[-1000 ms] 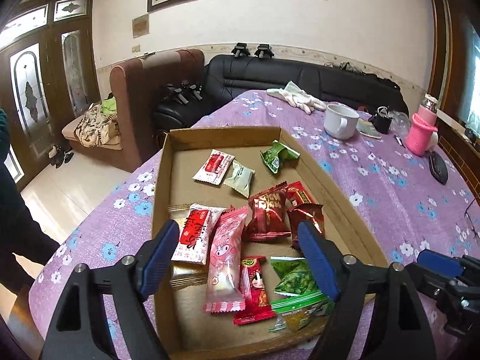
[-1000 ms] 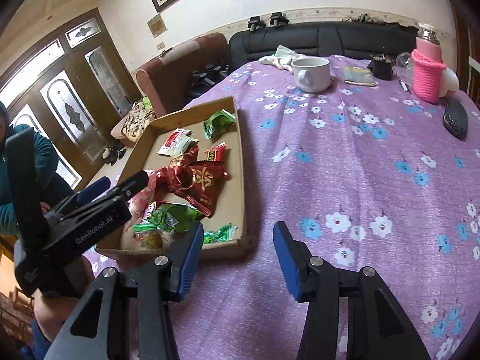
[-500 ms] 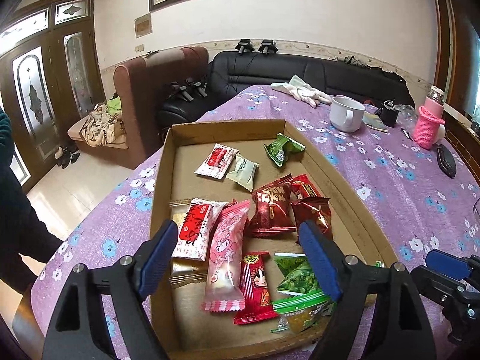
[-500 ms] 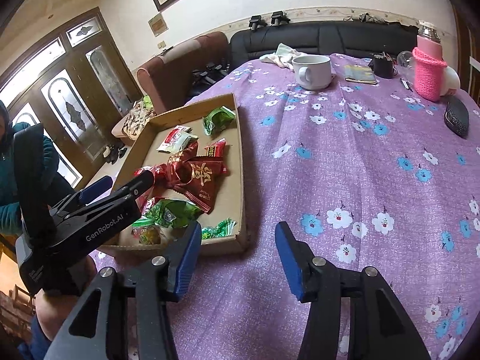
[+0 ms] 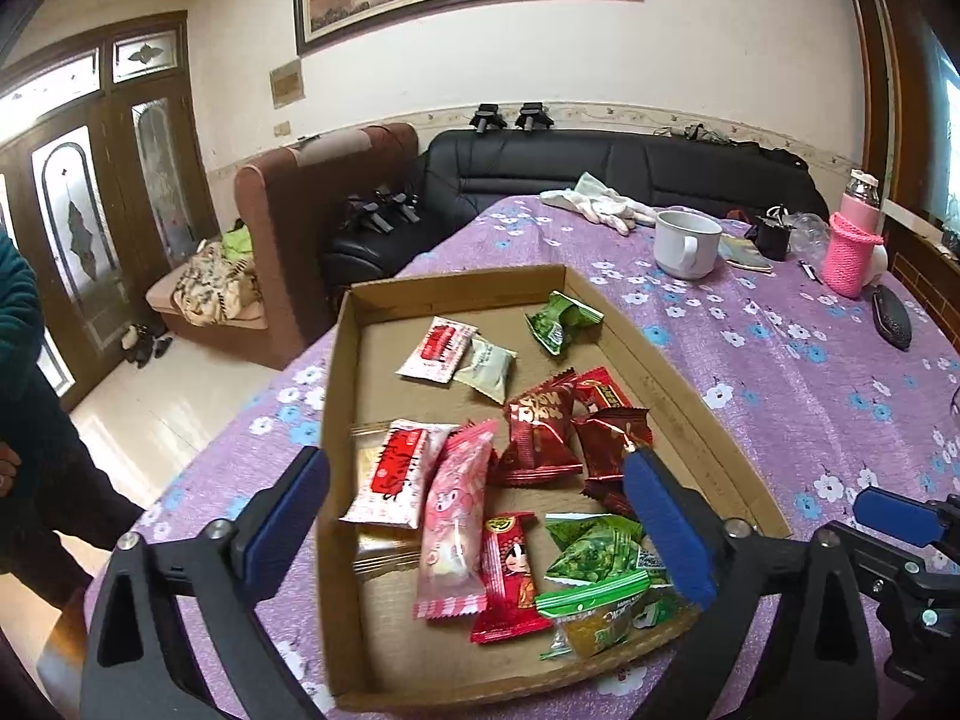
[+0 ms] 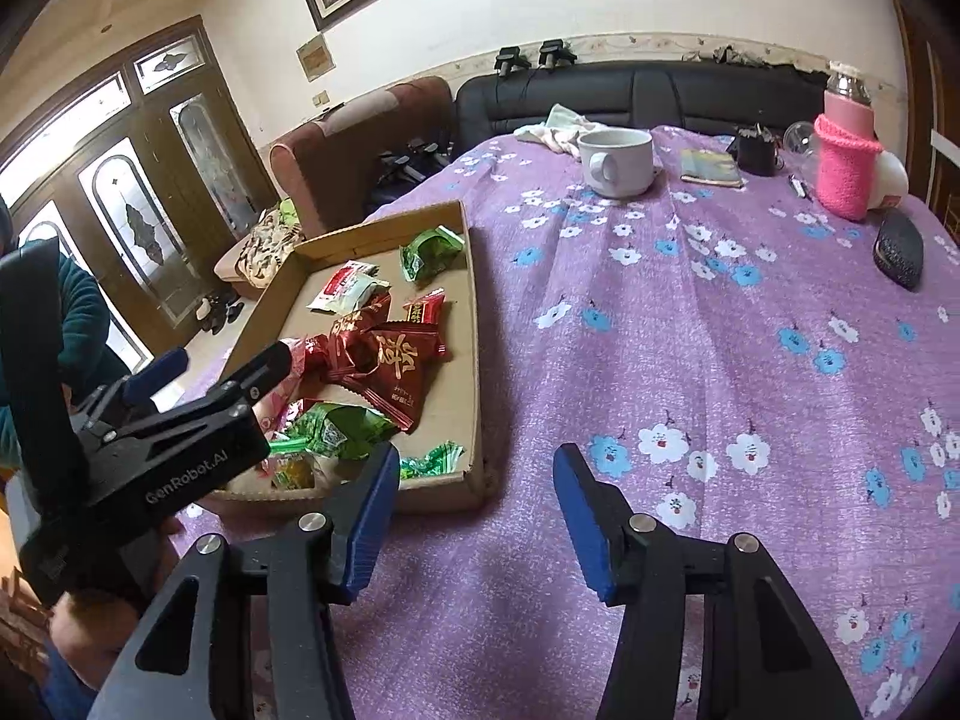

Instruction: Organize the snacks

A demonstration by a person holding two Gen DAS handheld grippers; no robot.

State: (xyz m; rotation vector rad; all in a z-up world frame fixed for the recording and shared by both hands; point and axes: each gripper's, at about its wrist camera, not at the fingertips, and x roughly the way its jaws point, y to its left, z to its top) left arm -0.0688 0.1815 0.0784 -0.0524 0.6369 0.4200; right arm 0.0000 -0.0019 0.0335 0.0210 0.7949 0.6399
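You're lining up a pick: your left gripper (image 5: 474, 516), just opened wide and empty over the shallow cardboard tray (image 5: 672, 372), should descend around the pink wrapped snack (image 5: 453, 516).

Floral purple table (image 6: 690, 360), cardboard tray (image 5: 678, 396), mug (image 6: 618, 162)

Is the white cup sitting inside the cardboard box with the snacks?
No, the white cup stands on the purple tablecloth, well beyond the cardboard box that holds the snacks.
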